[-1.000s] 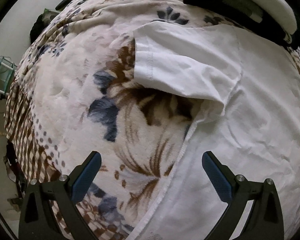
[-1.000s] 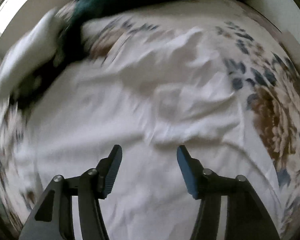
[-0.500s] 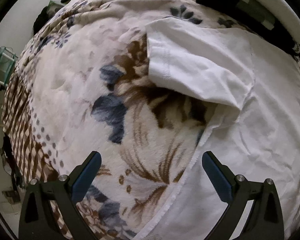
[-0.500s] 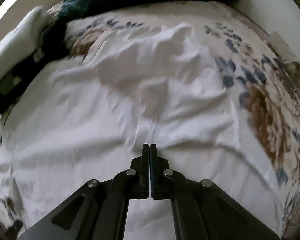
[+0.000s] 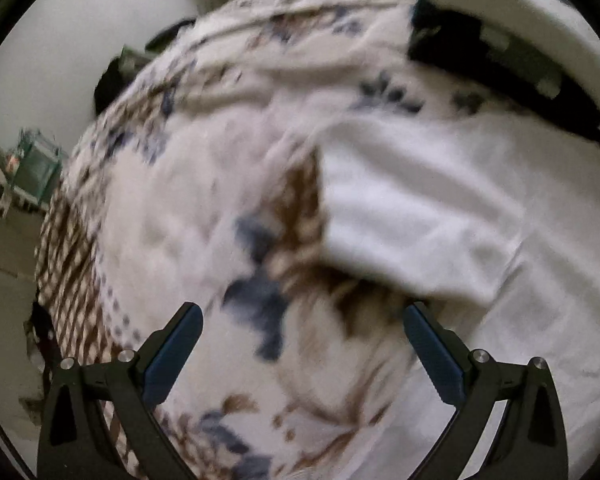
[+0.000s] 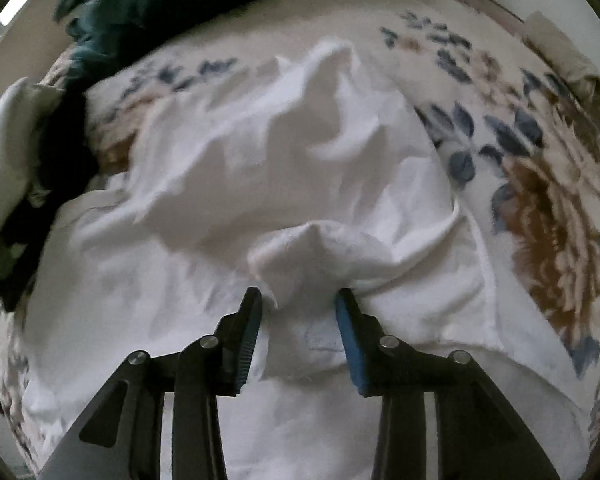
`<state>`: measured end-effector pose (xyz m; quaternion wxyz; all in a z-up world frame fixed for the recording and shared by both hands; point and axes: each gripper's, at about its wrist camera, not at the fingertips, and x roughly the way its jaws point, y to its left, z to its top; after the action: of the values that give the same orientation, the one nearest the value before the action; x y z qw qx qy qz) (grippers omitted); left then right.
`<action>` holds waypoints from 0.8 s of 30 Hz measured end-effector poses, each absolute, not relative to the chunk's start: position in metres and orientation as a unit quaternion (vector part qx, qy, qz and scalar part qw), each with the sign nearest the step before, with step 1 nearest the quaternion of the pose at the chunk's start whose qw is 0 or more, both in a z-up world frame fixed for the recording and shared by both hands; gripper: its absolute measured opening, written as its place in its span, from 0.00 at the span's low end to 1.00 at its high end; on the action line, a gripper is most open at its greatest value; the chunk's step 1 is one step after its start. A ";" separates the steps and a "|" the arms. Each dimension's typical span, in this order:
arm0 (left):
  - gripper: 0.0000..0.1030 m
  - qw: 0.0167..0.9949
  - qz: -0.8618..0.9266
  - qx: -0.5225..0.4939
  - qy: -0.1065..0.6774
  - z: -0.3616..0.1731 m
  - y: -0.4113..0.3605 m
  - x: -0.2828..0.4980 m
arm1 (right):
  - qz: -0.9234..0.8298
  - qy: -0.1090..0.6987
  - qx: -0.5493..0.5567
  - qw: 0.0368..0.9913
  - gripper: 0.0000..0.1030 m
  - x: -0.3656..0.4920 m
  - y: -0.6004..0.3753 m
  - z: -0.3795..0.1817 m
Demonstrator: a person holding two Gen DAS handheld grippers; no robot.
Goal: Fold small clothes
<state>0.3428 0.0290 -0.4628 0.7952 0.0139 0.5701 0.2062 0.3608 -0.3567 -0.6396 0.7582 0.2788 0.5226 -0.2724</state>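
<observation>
A white T-shirt (image 6: 340,184) lies spread on a floral blanket (image 6: 548,208). In the left wrist view the shirt (image 5: 480,216) fills the right side, its short sleeve (image 5: 380,200) pointing left over the blanket (image 5: 172,208). My left gripper (image 5: 302,322) is open and empty above the blanket, just left of the shirt's side edge. My right gripper (image 6: 298,300) is open over the shirt's middle, with a raised bunch of white cloth (image 6: 308,256) between its fingertips (image 6: 252,316). The left wrist view is blurred.
Dark clothes (image 6: 132,16) and a white pillow (image 6: 4,148) lie at the far edge of the bed. In the left wrist view a black and white pile (image 5: 512,52) sits top right. The bed's edge and floor (image 5: 8,264) lie at left.
My right gripper shut half a second ago and has opened again, leaving a raised bunch of cloth between its jaws. My left gripper stayed open and the view shifted, so the sleeve sits nearer.
</observation>
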 end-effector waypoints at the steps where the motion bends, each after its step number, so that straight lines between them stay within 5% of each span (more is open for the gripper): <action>1: 1.00 0.802 0.196 0.009 0.565 -0.459 0.023 0.349 | -0.279 0.517 0.277 0.760 0.11 0.360 -0.358 -0.640; 3: 1.00 0.812 0.163 -0.001 0.560 -0.452 0.007 0.363 | -0.281 0.509 0.268 0.768 0.04 0.354 -0.356 -0.637; 11: 1.00 0.806 -0.030 -0.042 0.590 -0.454 -0.096 0.417 | -0.256 0.519 0.246 0.778 0.03 0.308 -0.327 -0.633; 22: 0.98 0.722 -0.216 -0.004 0.657 -0.530 -0.246 0.484 | -0.229 0.508 0.302 0.774 0.04 0.316 -0.349 -0.644; 23: 0.93 0.725 -0.221 0.002 0.653 -0.532 -0.249 0.485 | -0.228 0.506 0.305 0.774 0.04 0.315 -0.349 -0.644; 24: 0.76 0.735 -0.224 0.013 0.639 -0.532 -0.252 0.485 | -0.227 0.506 0.309 0.773 0.04 0.315 -0.350 -0.644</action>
<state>0.4848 -0.2518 -0.5320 0.7353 0.0134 0.6395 -0.2243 0.3145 -0.3496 -0.6445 0.7729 0.3088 0.5056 -0.2271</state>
